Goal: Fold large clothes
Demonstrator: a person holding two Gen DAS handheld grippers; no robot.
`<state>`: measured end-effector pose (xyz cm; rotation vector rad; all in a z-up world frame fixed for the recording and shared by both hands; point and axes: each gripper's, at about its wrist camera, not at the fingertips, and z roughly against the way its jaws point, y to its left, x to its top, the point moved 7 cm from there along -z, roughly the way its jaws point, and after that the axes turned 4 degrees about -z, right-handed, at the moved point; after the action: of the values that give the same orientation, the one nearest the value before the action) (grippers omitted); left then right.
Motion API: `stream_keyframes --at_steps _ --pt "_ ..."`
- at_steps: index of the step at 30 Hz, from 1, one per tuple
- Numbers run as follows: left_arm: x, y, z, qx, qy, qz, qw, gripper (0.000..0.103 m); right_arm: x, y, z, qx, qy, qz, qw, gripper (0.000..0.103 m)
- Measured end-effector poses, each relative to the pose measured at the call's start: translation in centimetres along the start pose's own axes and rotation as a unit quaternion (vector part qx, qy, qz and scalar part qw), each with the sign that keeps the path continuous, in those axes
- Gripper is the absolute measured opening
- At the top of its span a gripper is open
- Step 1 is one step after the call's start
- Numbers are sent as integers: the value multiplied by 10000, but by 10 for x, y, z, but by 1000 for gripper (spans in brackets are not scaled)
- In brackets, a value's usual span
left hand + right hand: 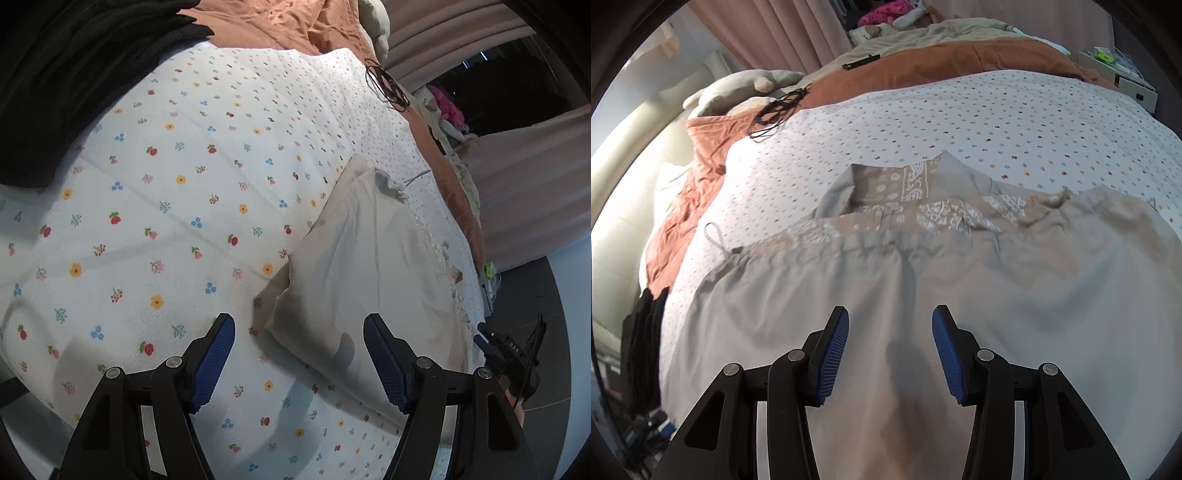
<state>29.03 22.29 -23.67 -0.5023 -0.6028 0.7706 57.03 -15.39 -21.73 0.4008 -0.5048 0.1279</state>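
A large beige garment (pixel 979 295) with paisley-patterned panels (pixel 905 184) and a gathered drawstring edge lies spread on the flower-print bedspread (pixel 960 118). My right gripper (pixel 890 321) hovers just above its plain beige cloth, jaws apart with nothing between the blue pads. In the left wrist view the same garment (pixel 369 266) appears pale, folded over itself, with a corner (pixel 273 306) near my left gripper (pixel 299 332). That gripper stands wide open above the corner, not touching the cloth. The other gripper (pixel 517 358) shows at the right edge.
A rust-orange blanket (pixel 960 59) and plush toys (pixel 746 88) lie at the bed's far side. A tangled black cord (pixel 775 110) rests near the orange blanket. Black clothing (pixel 55 92) sits at the left. Pink curtains (pixel 535 155) and a bedside box (pixel 1134 85) border the bed.
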Motion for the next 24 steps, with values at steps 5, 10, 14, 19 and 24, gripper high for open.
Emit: stream_keyframes --at_steps 5,10,14,19,24 --pt "-7 -4 -13 -323 255 163 9990 64 -34 1 28 187 24 -65 9998 46" --pt "-13 -14 -25 -584 408 265 9971 63 -65 2 50 253 34 -114 9996 40" --pt "-10 -18 -34 -754 429 315 9957 63 -89 4 67 224 37 -112 9997 37" --pt "-5 -24 -42 -912 309 293 9949 63 -121 8 76 131 148 -19 9998 37" --pt "-4 -33 -48 -934 214 205 9952 60 -154 15 73 101 333 16 9994 23"
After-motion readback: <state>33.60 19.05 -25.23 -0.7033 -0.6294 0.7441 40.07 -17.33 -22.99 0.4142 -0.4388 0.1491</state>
